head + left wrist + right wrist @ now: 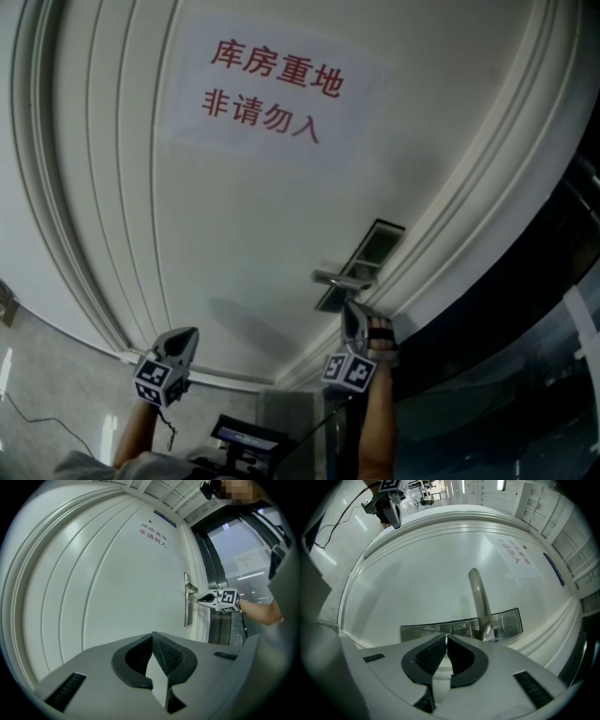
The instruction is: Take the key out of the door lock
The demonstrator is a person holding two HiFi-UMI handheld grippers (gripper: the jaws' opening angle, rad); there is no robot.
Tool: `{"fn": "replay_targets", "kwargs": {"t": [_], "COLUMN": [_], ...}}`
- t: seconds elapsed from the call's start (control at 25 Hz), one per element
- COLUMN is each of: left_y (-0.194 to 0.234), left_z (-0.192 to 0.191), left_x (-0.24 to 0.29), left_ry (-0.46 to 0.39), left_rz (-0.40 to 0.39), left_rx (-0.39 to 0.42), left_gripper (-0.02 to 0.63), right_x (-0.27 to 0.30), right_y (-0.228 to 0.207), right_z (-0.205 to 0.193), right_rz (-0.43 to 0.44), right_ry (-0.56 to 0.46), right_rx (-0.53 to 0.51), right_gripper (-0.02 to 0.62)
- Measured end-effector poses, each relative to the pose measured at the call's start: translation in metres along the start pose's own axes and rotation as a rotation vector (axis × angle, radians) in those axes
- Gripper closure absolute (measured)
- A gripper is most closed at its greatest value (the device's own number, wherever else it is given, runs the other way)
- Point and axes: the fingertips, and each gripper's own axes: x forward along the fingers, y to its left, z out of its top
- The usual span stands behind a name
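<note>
White panelled door (244,216) fills frame; paper sign (272,89) with red characters at upper centre. Lock plate (364,258) and lever handle (339,278) right of centre. Right gripper (352,309) just below handle, jaws pinched on key (191,602); key reaches to plate. Left gripper (190,335) lower left, clear of door, jaws together, nothing between.

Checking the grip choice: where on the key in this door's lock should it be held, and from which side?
Grip the key by its protruding head, the only part outside the lock plate, below the lever handle. It sticks straight out of the door face, so come head-on, level, and pull straight back. The right gripper looks shut on it that way.
</note>
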Motion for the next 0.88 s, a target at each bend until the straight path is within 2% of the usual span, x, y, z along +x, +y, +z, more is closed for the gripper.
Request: {"fn": "replay_targets", "kwargs": {"t": [0.72,0.88], "left_y": [0.004,0.001], "left_z": [0.003,0.003], "left_x": [-0.011,-0.015], "left_ry": [-0.011,-0.010], "left_rz": [0.012,0.004], "left_rx": [0.004,0.005], "left_gripper": [0.600,0.600], "right_x": [-0.003,-0.018], "right_y": [-0.001,-0.004], "right_z": [0.000,0.006], "right_rz": [-0.011,-0.021], "right_ry": [0.012,-0.014], "right_rx": [-0.020,0.050], "right_gripper": [0.572,0.573]}}
